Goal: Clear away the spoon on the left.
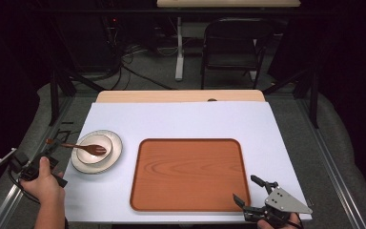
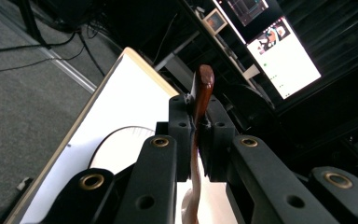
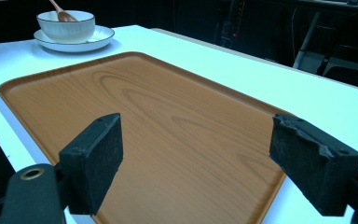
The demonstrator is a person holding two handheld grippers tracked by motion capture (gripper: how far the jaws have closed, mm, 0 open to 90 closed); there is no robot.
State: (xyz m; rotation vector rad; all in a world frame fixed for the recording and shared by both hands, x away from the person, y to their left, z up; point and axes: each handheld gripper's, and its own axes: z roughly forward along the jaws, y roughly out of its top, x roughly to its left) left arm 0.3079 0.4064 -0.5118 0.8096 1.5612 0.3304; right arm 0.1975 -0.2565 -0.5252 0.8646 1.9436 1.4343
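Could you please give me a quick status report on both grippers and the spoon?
Left gripper shut on wooden spoon handle, spoon head in bowl on plate. Right gripper open, empty, at tray near corner. Nothing in the way.

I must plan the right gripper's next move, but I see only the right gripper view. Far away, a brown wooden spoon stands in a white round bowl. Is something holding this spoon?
Observer: Yes. The left gripper is shut on the brown wooden spoon, near its handle end.
Operator: Where does that gripper stand?
Observer: At the table's left edge, left of the dark-rimmed white plate under the bowl.
Operator: And which corner is my gripper at?
Observer: The right gripper is at the near right corner of the orange-brown wooden tray.
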